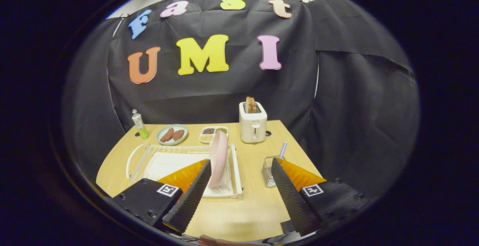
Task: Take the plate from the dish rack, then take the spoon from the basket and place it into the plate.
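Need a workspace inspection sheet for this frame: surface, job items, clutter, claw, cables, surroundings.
Surface: wooden table, bare between the fingers.
Job's things: pink plate upright on edge in the white dish rack, beside the left finger; wire basket by the right finger, a blue-checked handle sticking up from it, probably the spoon.
Clutter: toaster with toast, green bottle, food plate, divided tray, all beyond the rack.
Claw: open, holding nothing.
Cables: nothing seen.
Surroundings: black cloth wall.
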